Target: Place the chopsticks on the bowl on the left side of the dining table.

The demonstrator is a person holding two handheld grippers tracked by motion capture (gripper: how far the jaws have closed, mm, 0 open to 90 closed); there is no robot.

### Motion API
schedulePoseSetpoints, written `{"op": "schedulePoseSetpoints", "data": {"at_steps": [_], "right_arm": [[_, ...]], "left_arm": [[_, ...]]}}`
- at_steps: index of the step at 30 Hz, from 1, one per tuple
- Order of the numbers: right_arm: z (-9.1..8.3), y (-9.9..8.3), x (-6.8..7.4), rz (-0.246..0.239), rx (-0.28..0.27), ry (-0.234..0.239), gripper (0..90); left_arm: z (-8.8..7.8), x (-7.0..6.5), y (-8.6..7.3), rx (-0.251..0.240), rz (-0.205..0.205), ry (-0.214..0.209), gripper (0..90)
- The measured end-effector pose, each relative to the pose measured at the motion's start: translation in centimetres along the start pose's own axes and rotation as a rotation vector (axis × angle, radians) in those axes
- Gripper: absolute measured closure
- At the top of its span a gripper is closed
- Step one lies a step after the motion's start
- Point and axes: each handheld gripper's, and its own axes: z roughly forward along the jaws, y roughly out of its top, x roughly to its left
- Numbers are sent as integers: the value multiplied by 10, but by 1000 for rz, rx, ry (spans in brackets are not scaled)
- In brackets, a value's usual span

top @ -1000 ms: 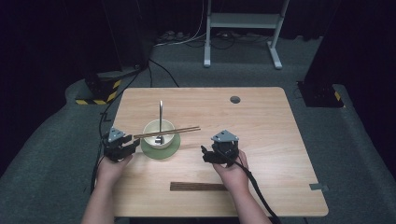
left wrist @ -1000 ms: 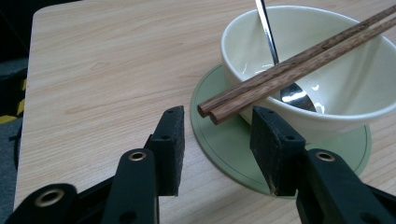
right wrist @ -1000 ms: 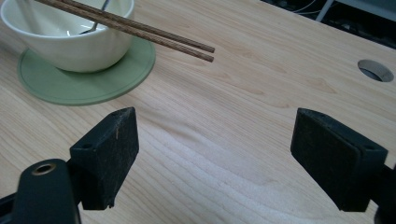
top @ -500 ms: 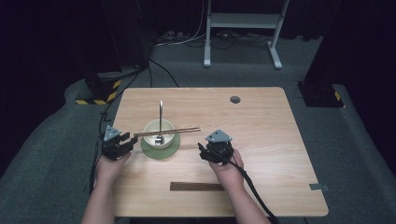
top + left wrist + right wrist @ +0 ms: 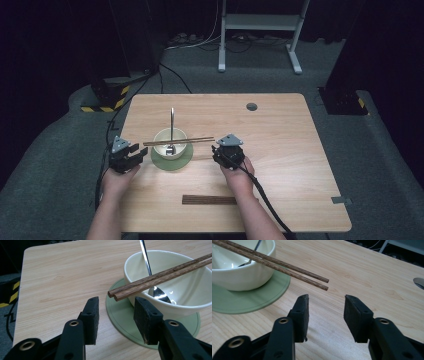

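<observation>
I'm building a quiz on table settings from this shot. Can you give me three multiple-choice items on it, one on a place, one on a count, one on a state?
1. Where does the pair of brown wooden chopsticks lie?
A. across the rim of the cream ceramic bowl
B. flat on the table
C. on the floor

2. How many metal spoons stand in the bowl?
A. none
B. one
C. three

3. What is between the pads of the right gripper?
A. the chopsticks' tips
B. the round green coaster
C. nothing

Answers:
1 A: they bridge the rim, both ends overhanging.
2 B: a single handle rises from the bowl.
3 C: the chopstick tips end ahead of the pads, which have just been closing.
</observation>
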Motion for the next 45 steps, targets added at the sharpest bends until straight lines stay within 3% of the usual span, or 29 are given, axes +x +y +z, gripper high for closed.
{"op": "schedulePoseSetpoints", "data": {"at_steps": [5, 9, 10, 12, 18, 21, 24, 30, 41, 45], "right_arm": [[6, 0, -3, 30, -9, -5, 648], [10, 2, 0, 21, -17, 7, 744], [12, 1, 3, 36, -8, 4, 763], [13, 1, 3, 20, -13, -7, 772], [14, 2, 5, 41, -21, -12, 797], [16, 4, 8, 15, -15, -10, 803], [17, 5, 11, 0, -16, -16, 798], [21, 5, 8, 21, -3, -20, 654], [23, 4, 13, 20, -10, -7, 686], [23, 5, 12, 13, -7, -23, 615]], "left_arm": [[2, 2, 0, 0, 3, 0, 567], [3, 2, 0, -9, -22, -9, 582], [3, 2, 0, -8, -8, -10, 593], [5, 1, 0, -12, -8, -8, 596], [6, 1, 0, -12, -5, -9, 611], [7, 1, 0, -13, -5, -14, 618], [8, 0, 0, -13, -8, -14, 623], [8, 0, 0, -18, -13, -13, 632], [8, 0, 0, -16, -17, -12, 634], [8, 2, 0, -15, -10, -6, 634]]}}
